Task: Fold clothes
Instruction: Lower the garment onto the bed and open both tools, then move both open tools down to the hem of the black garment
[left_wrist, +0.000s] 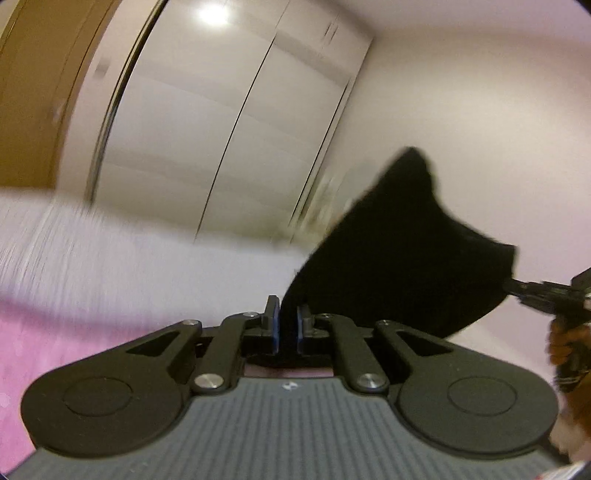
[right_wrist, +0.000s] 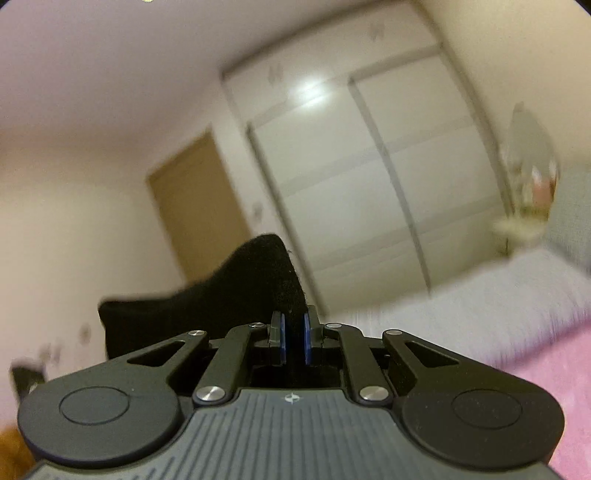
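A small black fabric garment (left_wrist: 399, 254) hung stretched between the left gripper (left_wrist: 287, 325) and the right gripper (right_wrist: 292, 334), each with narrow jaws pinching a corner. Motion blur smeared the white wardrobe (right_wrist: 369, 177); the garment's type was unclear.

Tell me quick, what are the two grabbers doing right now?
Left gripper: closed, pinching the black cloth.
Right gripper: closed on the same black cloth, holding it up too.

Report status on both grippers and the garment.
Left gripper and right gripper both shut on black garment. Garment lifted, stretched between them above the pink bed cover. Nothing in the way.
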